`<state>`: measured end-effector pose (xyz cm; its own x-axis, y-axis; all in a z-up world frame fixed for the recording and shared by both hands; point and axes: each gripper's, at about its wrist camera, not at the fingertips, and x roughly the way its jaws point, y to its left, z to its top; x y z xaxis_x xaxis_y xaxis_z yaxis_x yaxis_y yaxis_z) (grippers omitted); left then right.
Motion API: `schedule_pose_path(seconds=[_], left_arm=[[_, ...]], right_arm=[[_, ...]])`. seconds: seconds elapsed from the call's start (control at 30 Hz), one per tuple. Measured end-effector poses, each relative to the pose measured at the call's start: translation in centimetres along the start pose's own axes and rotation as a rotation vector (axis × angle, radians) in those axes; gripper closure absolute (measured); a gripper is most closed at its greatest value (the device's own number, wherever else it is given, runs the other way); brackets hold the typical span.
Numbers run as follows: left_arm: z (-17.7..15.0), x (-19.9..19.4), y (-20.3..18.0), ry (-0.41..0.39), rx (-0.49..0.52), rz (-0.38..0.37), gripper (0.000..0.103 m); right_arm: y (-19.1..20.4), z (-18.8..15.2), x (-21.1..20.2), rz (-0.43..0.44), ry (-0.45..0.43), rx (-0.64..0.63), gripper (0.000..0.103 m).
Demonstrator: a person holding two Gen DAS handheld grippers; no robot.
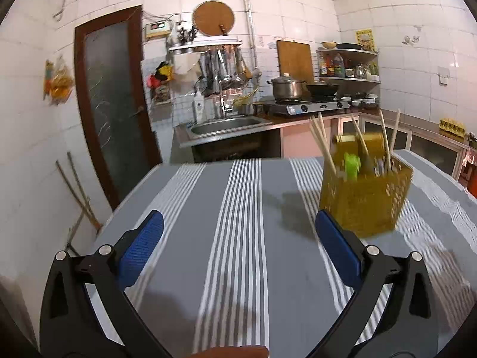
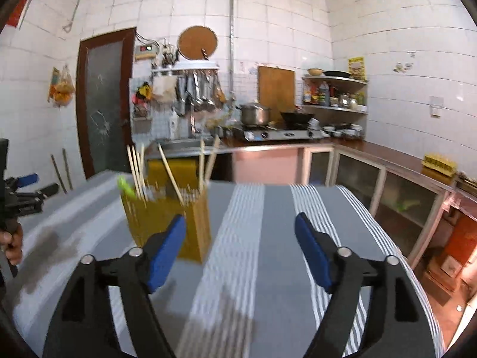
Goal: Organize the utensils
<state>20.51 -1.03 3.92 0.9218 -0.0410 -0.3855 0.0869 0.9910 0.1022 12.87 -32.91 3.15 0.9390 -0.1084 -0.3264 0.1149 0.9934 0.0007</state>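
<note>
Left hand-held gripper [image 1: 238, 235]: jaws spread wide and empty, poised low over the tabletop [image 1: 232, 268], its right blue pad close to the basket's near corner.
Right hand-held gripper [image 2: 241, 232]: likewise spread and holding nothing, aimed past the basket's right side.
Tabletop: covered in a grey cloth with white stripes; no loose utensils show on it in either view.
Yellow basket [image 1: 366, 197]: stands upright on the cloth, between the two grippers, slightly blurred.
Chopsticks [image 1: 323, 146]: several lean at loose angles inside the basket, tips up, beside a green-handled utensil [image 1: 352, 164].
Stage, as judged: the utensils appear gathered already, which would explain the empty jaws; straightening the basket may remain.
Background: sink [image 1: 226, 123], stove with pot [image 1: 287, 86], tiled wall.
</note>
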Motion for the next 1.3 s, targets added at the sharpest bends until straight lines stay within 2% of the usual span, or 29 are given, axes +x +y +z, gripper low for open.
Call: schedule_pose_path(seconds=[0.07, 0.17, 0.33, 0.53, 0.7, 0.8, 1.03, 1.3], left_arm=[[-2.4, -1.3, 0.0, 0.006, -0.023, 0.007, 0.005], [-5.1, -2.8, 0.2, 0.003, -0.069, -0.006, 0.005], [-6.9, -4.7, -0.6, -0.041, -0.065, -0.042, 0.005], [-7.7, -5.1, -1.6, -0.128, -0.063, -0.031, 0.005], [-8.9, -5.2, -2.8, -0.168, -0.033, -0.013, 0.005], [-9.0, -5.7, -2.7, -0.2, -0.039, -0.022, 0.005], [-9.0, -5.8, -3.7, -0.212, 0.013, -0.025, 0.005], [-8.9, -5.3, -3.3, -0.193, -0.011, -0.033, 0.005]], right_arm=[[-0.3, -2.3, -1.2, -0.012, 0.017, 0.021, 0.028], [-0.1, -4.1, -2.4, -0.009, 0.006, 0.013, 0.028], [0.2, -5.2, -4.4, 0.0, -0.052, -0.003, 0.028], [1.0, -5.7, -4.8, -0.011, -0.144, -0.057, 0.028], [1.5, -7.9, -3.9, -0.031, -0.124, -0.069, 0.027], [2.1, -8.2, -4.9, -0.034, -0.175, -0.102, 0.021], [2.0, -8.3, -5.2, -0.042, -0.17, -0.104, 0.021], [1.4, -7.8, -4.7, -0.029, -0.149, -0.071, 0.018]])
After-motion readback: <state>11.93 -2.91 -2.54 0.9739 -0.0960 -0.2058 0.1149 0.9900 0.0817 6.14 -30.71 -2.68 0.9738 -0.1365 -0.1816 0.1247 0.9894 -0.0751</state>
